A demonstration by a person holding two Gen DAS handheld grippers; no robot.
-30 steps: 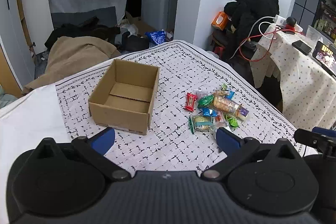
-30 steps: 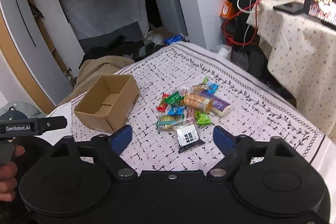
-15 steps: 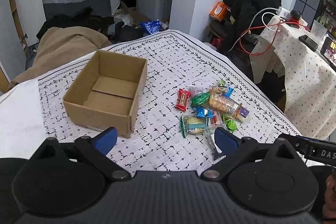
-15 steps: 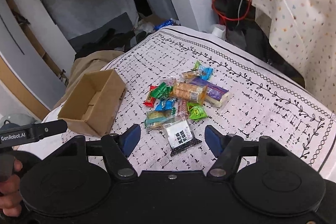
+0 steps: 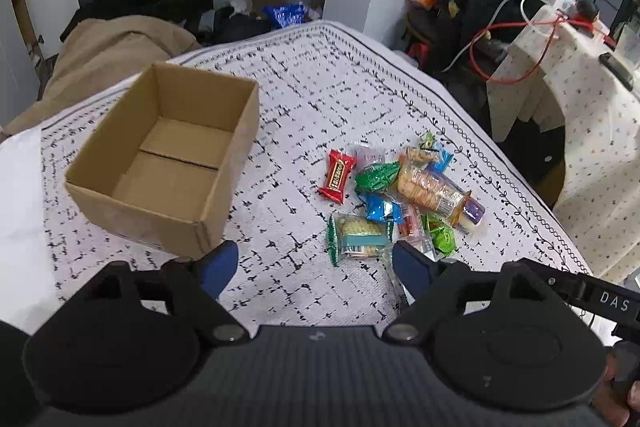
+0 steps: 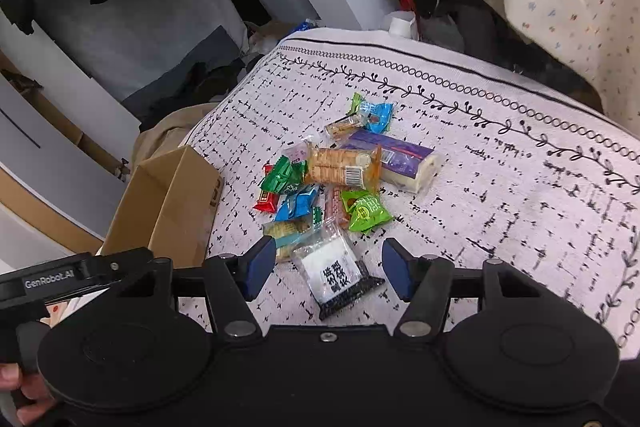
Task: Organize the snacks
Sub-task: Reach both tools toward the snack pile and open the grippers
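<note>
Over the patterned cloth (image 6: 500,187), both my grippers hung with fingers spread and nothing in them.

My right gripper (image 6: 328,269) straddled the white packet (image 6: 336,273) at the near edge of the snack pile (image 6: 332,179); my left gripper (image 5: 312,267) sat between the empty box (image 5: 168,163) and the pile. The risk, I judged: slick overlapping wrappers (one half under another) could slide aside or drag a neighbour up too.

Even indoor light, fisheye-bent edges, slight blur
</note>
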